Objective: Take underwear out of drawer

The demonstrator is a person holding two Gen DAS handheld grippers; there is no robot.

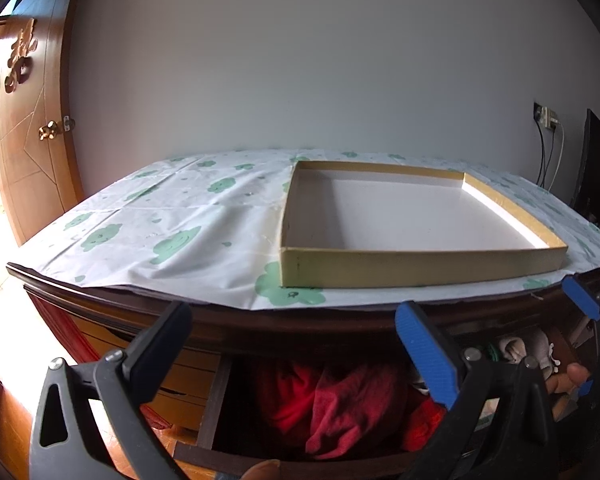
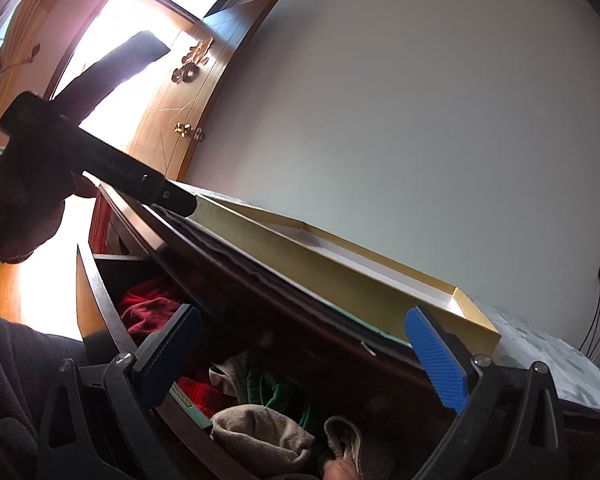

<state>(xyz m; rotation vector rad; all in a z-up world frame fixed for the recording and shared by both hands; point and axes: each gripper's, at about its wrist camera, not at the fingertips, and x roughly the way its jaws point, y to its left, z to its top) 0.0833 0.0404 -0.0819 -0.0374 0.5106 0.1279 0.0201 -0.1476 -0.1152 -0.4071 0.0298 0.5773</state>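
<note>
The dark wooden drawer (image 1: 214, 408) stands pulled open under the table top. Red underwear (image 1: 340, 404) lies bunched inside it; in the right wrist view red cloth (image 2: 148, 308), green cloth (image 2: 276, 392) and beige cloth (image 2: 260, 432) fill the drawer (image 2: 100, 304). My left gripper (image 1: 296, 340) is open and empty, above the drawer's left part. My right gripper (image 2: 304, 356) is open and empty, above the cloth pile; it also shows in the left wrist view (image 1: 592, 320) at the right.
A shallow cardboard tray (image 1: 420, 270) lies on the table's green-patterned cloth (image 1: 160, 216); it also shows in the right wrist view (image 2: 340, 280). A wooden door (image 1: 28, 132) stands at the left. Cables and a socket (image 1: 546, 120) are on the wall at right.
</note>
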